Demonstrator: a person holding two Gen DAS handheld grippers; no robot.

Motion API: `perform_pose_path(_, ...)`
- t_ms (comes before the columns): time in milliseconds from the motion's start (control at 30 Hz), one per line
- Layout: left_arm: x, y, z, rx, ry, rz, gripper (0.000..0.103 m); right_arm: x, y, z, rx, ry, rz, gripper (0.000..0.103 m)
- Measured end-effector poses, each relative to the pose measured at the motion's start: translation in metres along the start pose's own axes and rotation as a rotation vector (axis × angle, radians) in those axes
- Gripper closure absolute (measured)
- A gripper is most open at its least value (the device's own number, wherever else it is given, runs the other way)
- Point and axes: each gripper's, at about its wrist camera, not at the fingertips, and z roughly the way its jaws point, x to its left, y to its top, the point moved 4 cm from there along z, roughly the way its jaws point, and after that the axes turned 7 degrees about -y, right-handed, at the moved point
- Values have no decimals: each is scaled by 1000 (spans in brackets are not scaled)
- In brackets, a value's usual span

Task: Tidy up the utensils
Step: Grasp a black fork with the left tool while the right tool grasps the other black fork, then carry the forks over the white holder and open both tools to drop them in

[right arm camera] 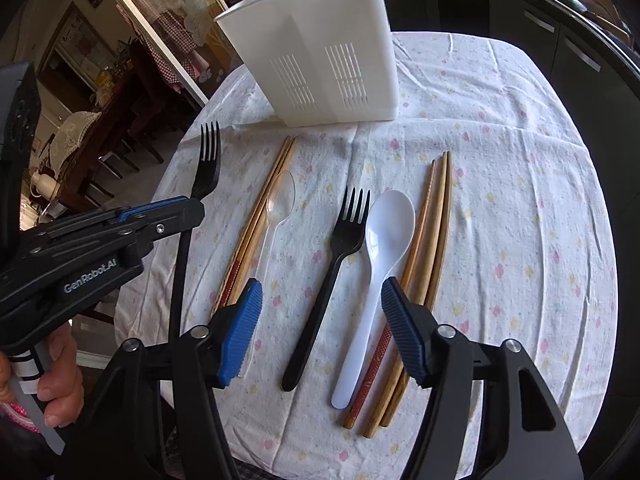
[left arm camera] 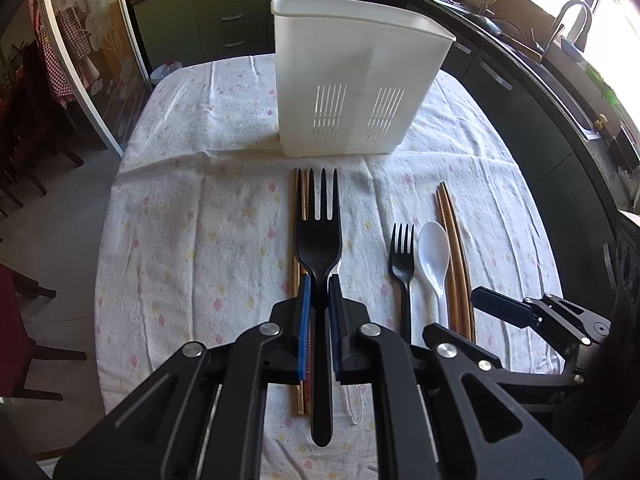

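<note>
Utensils lie on the desk (right arm camera: 500,128) at six o'clock of the white caddy (left arm camera: 352,80). We note left gripper (left arm camera: 319,300) jaws clenched on a black fork (left arm camera: 319,240); right gripper (right arm camera: 322,320) jaws released above the second fork (right arm camera: 332,264) and white spoon (right arm camera: 380,240).

Matt white plastic slotted caddy (left arm camera: 352,80) on crumpled floral cloth (left arm camera: 200,208); before the caddy, matt black plastic forks (right arm camera: 332,280), a glossy white plastic spoon (right arm camera: 376,256), wooden chopsticks (right arm camera: 428,232).
</note>
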Motion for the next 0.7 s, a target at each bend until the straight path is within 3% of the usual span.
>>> perform_pose_path(200, 8, -3, -1, -15, -7, 10, 94, 5, 7, 29, 52, -64, 12, 68)
perform_pose_path(500, 11, 0, -7, -45, -15, 27, 94, 13, 18, 54, 91, -163, 1, 75)
perform_pose_path(600, 11, 1, -8, -49, -15, 27, 94, 15, 22, 55, 82, -200, -8, 89)
perform_pose_path(700, 10, 2, -11, -64, -8, 35, 94, 19, 20, 54, 72, -210, -29, 94)
